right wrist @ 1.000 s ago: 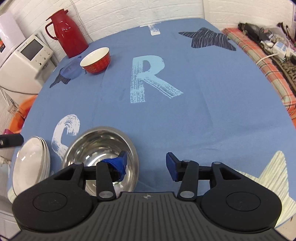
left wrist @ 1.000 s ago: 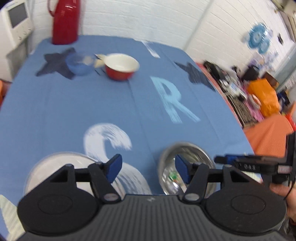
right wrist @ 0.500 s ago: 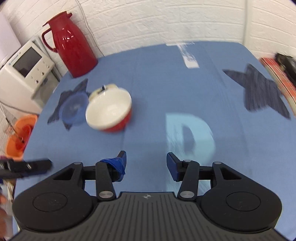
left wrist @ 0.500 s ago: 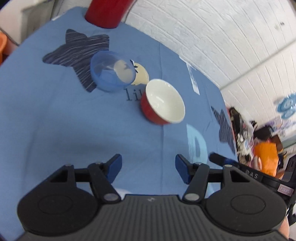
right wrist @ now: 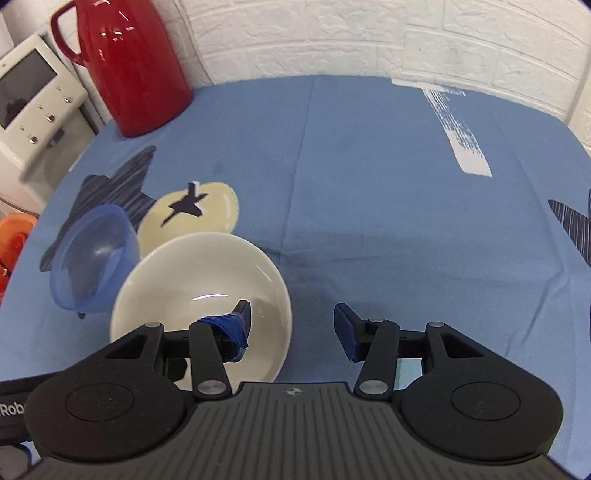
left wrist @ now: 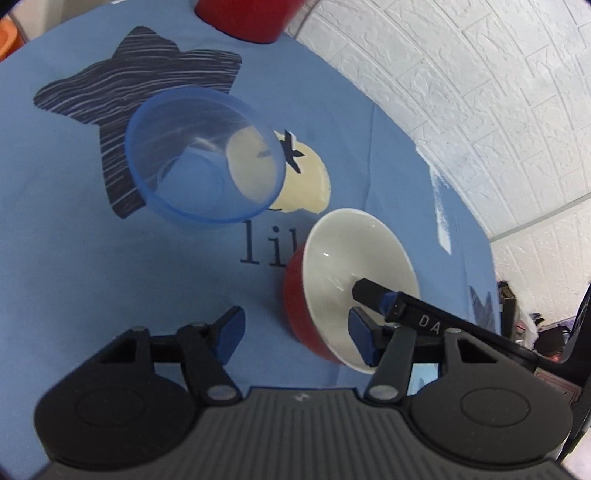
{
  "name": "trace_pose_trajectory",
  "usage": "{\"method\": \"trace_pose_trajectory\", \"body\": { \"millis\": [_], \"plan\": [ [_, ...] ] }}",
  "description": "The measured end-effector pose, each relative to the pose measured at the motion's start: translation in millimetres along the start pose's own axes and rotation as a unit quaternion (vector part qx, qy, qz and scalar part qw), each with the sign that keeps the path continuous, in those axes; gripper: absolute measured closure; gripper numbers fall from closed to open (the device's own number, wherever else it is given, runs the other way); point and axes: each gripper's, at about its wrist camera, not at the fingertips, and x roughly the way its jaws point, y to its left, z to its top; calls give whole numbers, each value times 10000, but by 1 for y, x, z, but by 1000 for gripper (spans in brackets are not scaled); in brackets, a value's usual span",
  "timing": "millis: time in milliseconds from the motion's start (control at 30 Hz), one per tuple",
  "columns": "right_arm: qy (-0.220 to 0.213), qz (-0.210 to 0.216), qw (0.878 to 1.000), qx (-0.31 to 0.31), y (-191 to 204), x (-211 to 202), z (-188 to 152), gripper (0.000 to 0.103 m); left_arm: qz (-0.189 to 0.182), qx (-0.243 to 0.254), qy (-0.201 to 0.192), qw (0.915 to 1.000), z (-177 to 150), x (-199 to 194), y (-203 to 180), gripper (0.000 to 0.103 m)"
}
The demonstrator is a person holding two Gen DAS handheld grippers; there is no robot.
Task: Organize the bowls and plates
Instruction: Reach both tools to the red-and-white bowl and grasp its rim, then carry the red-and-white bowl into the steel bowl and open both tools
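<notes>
A red bowl [left wrist: 314, 325] with a white inside [right wrist: 199, 280] stands on the blue tablecloth [right wrist: 369, 184]. Just left of it is a translucent blue bowl [left wrist: 205, 155], also low at the left of the right wrist view [right wrist: 92, 258]. My left gripper [left wrist: 295, 332] is open, with the bowl's near red wall between its fingers and its right pad over the white inside. My right gripper [right wrist: 291, 325] is open too, its left finger inside the red bowl and its right finger outside, astride the rim. One of its fingers [left wrist: 406, 314] shows reaching into the bowl.
A red thermos jug [right wrist: 129, 62] stands at the far left corner by the white brick wall [right wrist: 332, 33]. A white appliance with a screen [right wrist: 29, 103] and an orange object [right wrist: 14, 240] sit off the table's left edge. Clutter [left wrist: 546, 332] lies beyond the right edge.
Both grippers have moved forward, away from the steel bowl and white plates near the front edge, up to the two far bowls. The red bowl's rim now sits between each pair of open fingers.
</notes>
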Motion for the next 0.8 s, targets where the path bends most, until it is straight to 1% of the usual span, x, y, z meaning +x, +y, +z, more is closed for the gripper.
{"method": "trace_pose_trajectory", "body": {
  "millis": [33, 67, 200, 233, 300, 333, 367, 400, 433, 467, 567, 700, 800],
  "plan": [
    [42, 31, 10000, 76, -2, 3, 0, 67, -21, 40, -54, 10000, 0, 0, 0, 44],
    [-47, 93, 9999, 111, -4, 2, -1, 68, 0, 64, -76, 10000, 0, 0, 0, 44],
    [-201, 481, 9983, 276, -11, -1, -2, 72, 20, 46, -78, 10000, 1, 1, -1, 45],
    [-195, 521, 9981, 278, -10, -1, -3, 74, 24, 39, -85, 10000, 1, 1, -1, 47],
    [-206, 496, 9984, 160, -6, -2, -5, 79, 59, 58, -91, 9999, 1, 0, -1, 54],
    [-250, 482, 9985, 117, -4, -2, -6, 86, 86, 74, -87, 9999, 1, 0, -1, 59],
    [-281, 544, 9981, 102, -2, -3, -7, 93, 101, 148, -55, 9998, 1, 1, -2, 70],
    [-282, 642, 9974, 137, -2, -3, -8, 95, 75, 201, 9, 9998, 2, 3, -2, 74],
    [-264, 725, 9969, 170, -1, -3, -8, 98, 42, 182, 74, 9998, 2, 4, -1, 81],
    [-267, 725, 9969, 119, 1, -3, -9, 98, 74, 205, 88, 9997, 2, 4, -1, 85],
    [-255, 723, 9970, 44, 3, -8, -12, 98, 133, 375, 85, 9992, -2, 3, -3, 89],
    [-207, 780, 9967, 105, 3, -20, -23, 97, 90, 470, 283, 9985, -13, -6, -2, 91],
    [-141, 806, 9966, 139, 4, -36, -39, 95, 122, 664, 316, 9972, -31, -25, -5, 91]
  ]
}}
